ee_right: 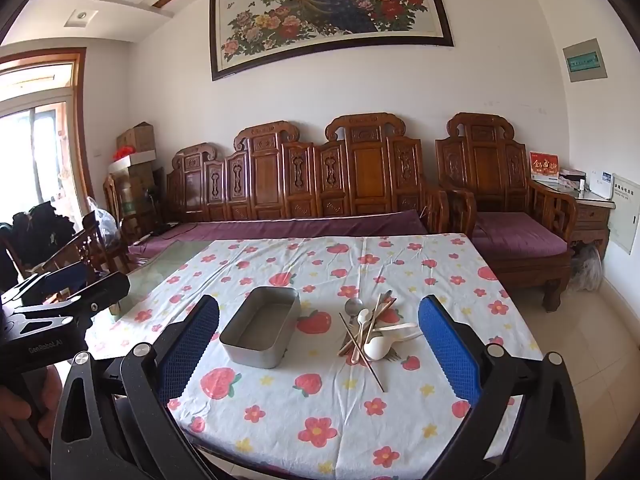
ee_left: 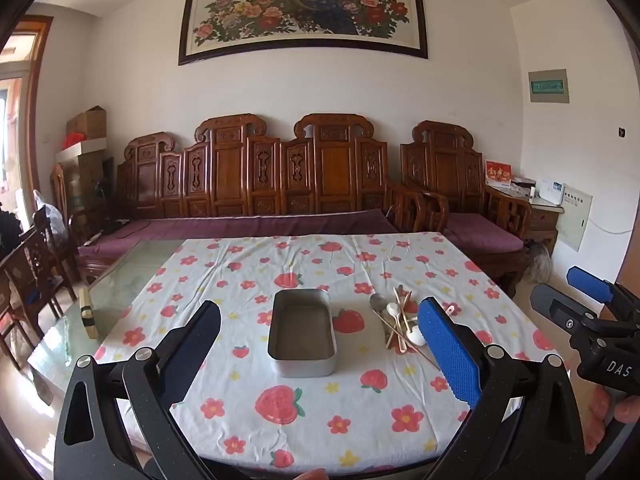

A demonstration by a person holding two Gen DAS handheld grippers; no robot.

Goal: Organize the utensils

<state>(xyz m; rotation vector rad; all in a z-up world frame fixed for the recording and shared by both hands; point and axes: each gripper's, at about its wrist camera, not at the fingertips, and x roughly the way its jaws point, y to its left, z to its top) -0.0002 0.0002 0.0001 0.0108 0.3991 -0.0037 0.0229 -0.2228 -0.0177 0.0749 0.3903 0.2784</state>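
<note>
Your left tongs (ee_left: 320,344) hang above the near edge of the counter (ee_left: 168,272), jaws spread wide, nothing btwn them. Your right tongs (ee_right: 320,344) are the same: spread wide, empty, tilted slightly down toward the cloth.

Counter carries a white tablecloth (ee_right: 320,420) w/ strawberry + flower print; the far-left part is bare glass.

Metal tin (ee_left: 303,332): rectangular, open top, nothing visible inside, sits on the cloth approx. centre, lined up btwn the left tongs' fingers in the left wrist view.

Utensil pile (ee_right: 372,332) lies just right of the tin, not touching it. Contents: wooden chopsticks (ee_right: 370,364) crossed over the heap, one pair sticking out toward you; a white ceramic soup spoon (ee_right: 378,346) at the near side; a slim white spoon (ee_right: 362,316) on top; a metal spoon (ee_right: 354,305) at the far-left edge of the pile. Fork tines peek from under the near side. All of it is tangled; exact count can't be told.

Your right tongs show at the right edge of the left wrist view, held by a hand (ee_left: 626,412). A brush (ee_left: 87,314) lies on the glass at left.
</note>
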